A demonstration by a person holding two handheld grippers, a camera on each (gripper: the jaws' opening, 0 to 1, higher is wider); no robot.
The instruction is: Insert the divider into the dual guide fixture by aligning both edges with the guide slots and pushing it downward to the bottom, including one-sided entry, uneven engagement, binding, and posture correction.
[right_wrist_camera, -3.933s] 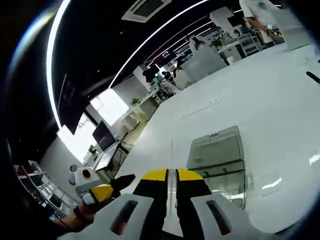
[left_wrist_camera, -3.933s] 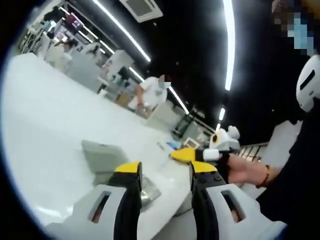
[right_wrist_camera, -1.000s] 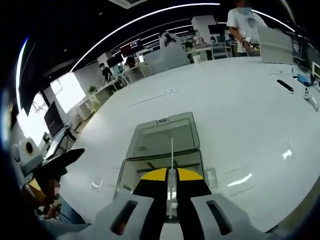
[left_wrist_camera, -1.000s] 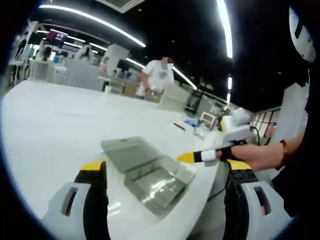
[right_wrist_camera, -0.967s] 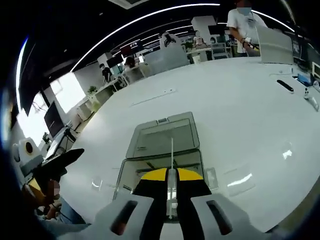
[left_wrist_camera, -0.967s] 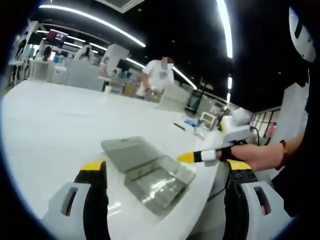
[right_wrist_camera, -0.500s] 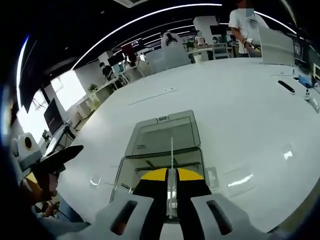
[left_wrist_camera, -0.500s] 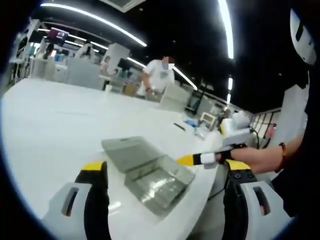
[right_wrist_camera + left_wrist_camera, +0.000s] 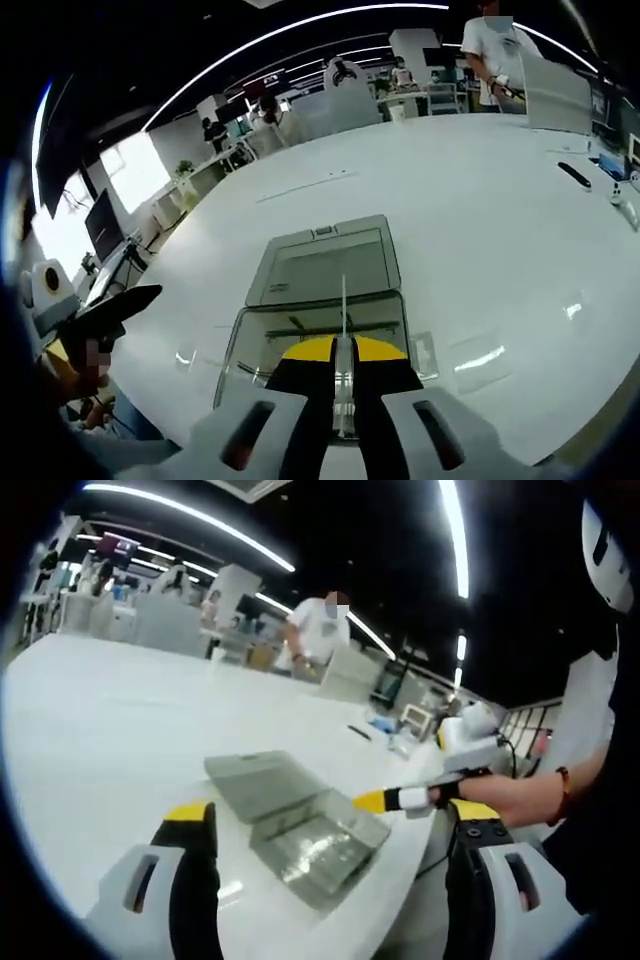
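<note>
Closest to you, the right gripper (image 9: 337,350): jaws closed tight on the divider (image 9: 343,310), a thin clear sheet seen edge-on, which sticks out fwd between the yellow tips. Your left gripper (image 9: 325,820) has its jaws spread wide and holds nothing; it waits at the near side of the fixture w/o touching it, as far as I can tell.

Just past the tips is the dual guide fixture (image 9: 300,340), a clear open box w/ its lid (image 9: 325,265) laid back flat behind it, on the white table (image 9: 480,220). In the left gripper view the fixture (image 9: 320,845) sits between your open jaws, and the right gripper's yellow tip (image 9: 372,800) comes in from the right, just at the box rim.

Step in hand, I judge: alignment before entry. The divider hangs over the box opening; if its edges are already in the slots, I cannot tell from here.

Next move needs: keep the sheet upright, both edges to meet the slots at the same time, then push straight down. If one side goes first, it may bind; then lift a bit and level again. The left gripper could steady the box.

Farther: a person (image 9: 497,45) stands at the table's far end, some small items near them.
</note>
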